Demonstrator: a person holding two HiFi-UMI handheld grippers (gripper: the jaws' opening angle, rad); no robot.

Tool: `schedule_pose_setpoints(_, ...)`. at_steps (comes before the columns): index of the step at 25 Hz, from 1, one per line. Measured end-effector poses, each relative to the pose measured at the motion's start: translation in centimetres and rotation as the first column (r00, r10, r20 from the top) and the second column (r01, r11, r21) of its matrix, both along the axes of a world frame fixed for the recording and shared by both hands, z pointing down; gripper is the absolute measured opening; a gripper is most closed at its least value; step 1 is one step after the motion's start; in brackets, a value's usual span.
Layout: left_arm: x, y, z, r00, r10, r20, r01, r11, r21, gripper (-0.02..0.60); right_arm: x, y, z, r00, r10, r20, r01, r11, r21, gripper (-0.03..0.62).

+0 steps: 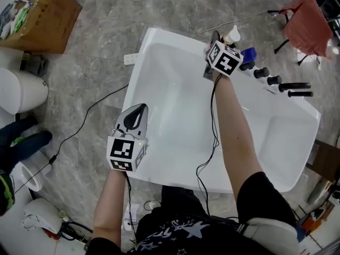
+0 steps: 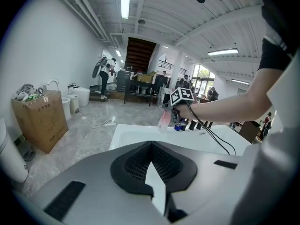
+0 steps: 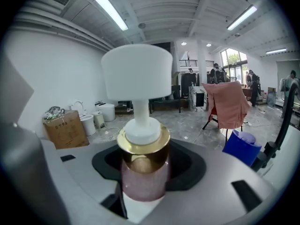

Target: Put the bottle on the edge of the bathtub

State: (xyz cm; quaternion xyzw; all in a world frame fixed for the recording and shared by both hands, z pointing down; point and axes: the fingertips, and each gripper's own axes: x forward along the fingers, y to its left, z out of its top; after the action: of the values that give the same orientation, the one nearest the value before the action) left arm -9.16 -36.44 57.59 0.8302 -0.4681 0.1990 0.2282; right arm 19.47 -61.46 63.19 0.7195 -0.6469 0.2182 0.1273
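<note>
Bottle (image 3: pixel 143 172) is gripped by the fingers of the right gripper (image 1: pixel 217 42), roughly upright with the pump cap up, at the far rim of the bathtub (image 1: pixel 175 37). Contact with the rim cannot be told. Left gripper (image 1: pixel 137 113) is closed and empty, well apart at the near rim.

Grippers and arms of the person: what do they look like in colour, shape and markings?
The left gripper and right gripper have grey shells with black pads. Each bears a white cube with black square markers. A black cable runs along each arm. The sleeves are short and black.
</note>
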Motion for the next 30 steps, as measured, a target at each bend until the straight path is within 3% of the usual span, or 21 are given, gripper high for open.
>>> schedule_pose_setpoints(10,1.1,1.1,0.7,1.0,-0.011,-0.019,0.011,1.0,-0.019,0.015,-0.5,-0.9,0.2,1.0,0.006,-0.022,-0.006,1.0,0.007,0.215)
schedule_pose_setpoints(15,1.3,2.0,0.6,1.0,0.003,-0.011,-0.003,1.0,-0.02,0.015,-1.0,-0.9,-0.2,0.998,-0.01,0.056,0.009,1.0,0.022,0.222)
schedule_pose_setpoints(19,1.5,2.3,0.3,1.0,0.006,-0.002,-0.006,1.0,-0.021,0.015,-1.2,-0.7,-0.7,0.997,-0.051,0.052,0.049,0.999,0.024,0.247)
schedule_pose_setpoints(23,1.4,2.5,-1.0,1.0,0.0,-0.004,0.0,1.0,-0.005,0.015,-1.9,0.4,-1.5,0.996,-0.09,0.029,0.09,0.996,0.016,0.28)
schedule_pose_setpoints(30,1.2,4.5,-4.3,1.0,0.004,0.007,-0.005,1.0,0.03,0.015,-1.7,4.9,-3.7,0.996,-0.073,0.057,0.073,0.997,0.011,0.285)
